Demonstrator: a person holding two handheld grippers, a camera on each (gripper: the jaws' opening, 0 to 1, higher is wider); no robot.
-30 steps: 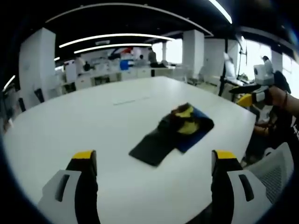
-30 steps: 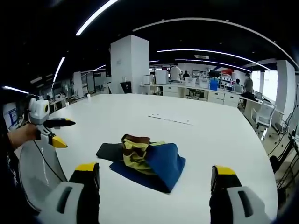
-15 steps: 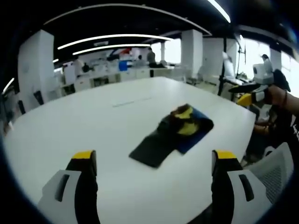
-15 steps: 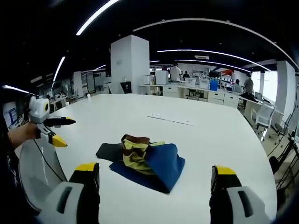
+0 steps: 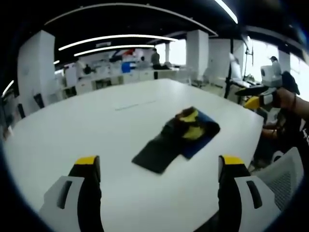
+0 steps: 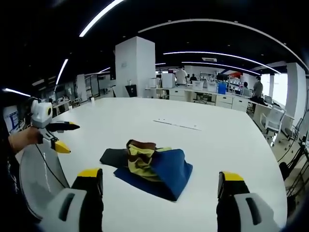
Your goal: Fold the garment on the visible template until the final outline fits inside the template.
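Both hands are held up off the white surface, well back from the garment. The left hand-held gripper stands wide apart with nothing between its jaws, and so does the right hand-held gripper. The garment, blue, yellow and dark, lies crumpled mid-surface. From the left gripper view its dark part spreads flat toward the camera. No writing is readable.

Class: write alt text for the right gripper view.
A crumpled garment in blue, yellow, brown and black lies on a white table ahead of the right claw, whose jaws stand open. The left claw shows at the left, in a hand.
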